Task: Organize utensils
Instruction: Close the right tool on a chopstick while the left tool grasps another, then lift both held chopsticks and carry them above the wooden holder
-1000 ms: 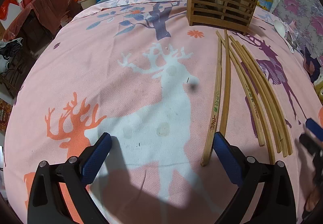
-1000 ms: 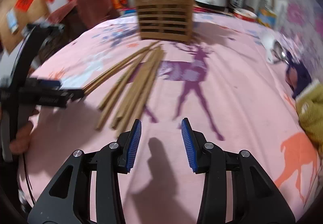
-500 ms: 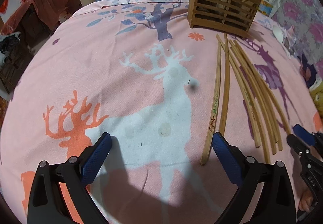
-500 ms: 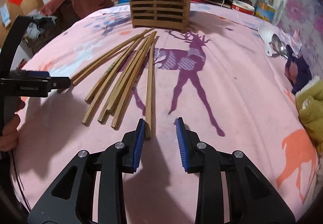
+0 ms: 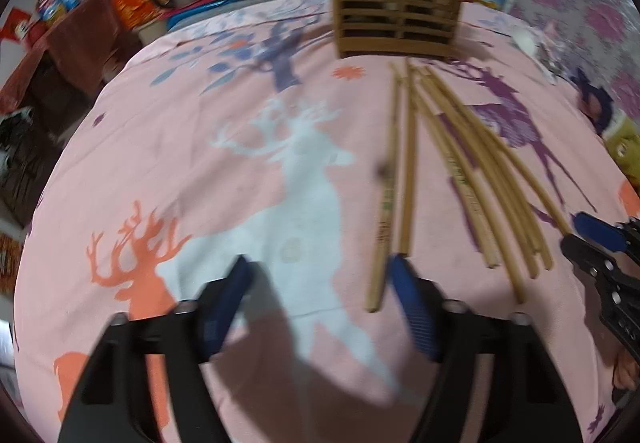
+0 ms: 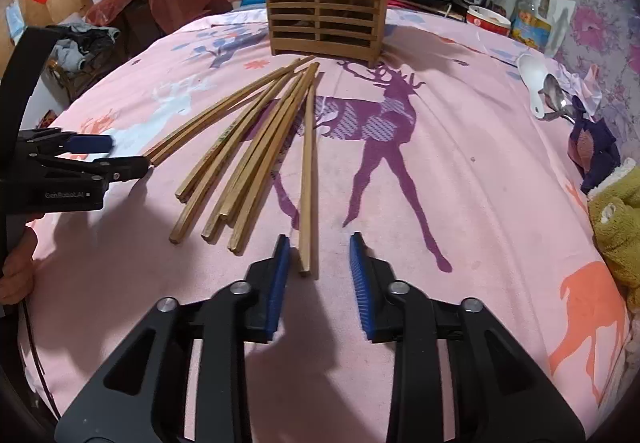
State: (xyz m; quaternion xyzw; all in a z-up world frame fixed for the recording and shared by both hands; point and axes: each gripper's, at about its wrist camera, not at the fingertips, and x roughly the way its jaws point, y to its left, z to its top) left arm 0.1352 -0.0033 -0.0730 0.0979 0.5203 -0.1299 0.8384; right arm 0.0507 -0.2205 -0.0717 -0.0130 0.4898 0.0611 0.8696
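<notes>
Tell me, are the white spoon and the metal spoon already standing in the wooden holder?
No, the white spoon and metal spoon lie on the pink cloth, beside the wooden holder.

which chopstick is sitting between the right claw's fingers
The lone chopstick lying apart on the right of the fan, over the purple deer. Its near end sits between the closing right claw; the others end further left.

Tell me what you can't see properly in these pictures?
- Inside the wooden holder: both views, its slatted front hides what the compartments hold.
- Writing on one chopstick: left view, motion blur.
- The person: right view, only part of a hand shows at the left edge.
- Spoons: right view, handles hidden behind dark cloth.
</notes>
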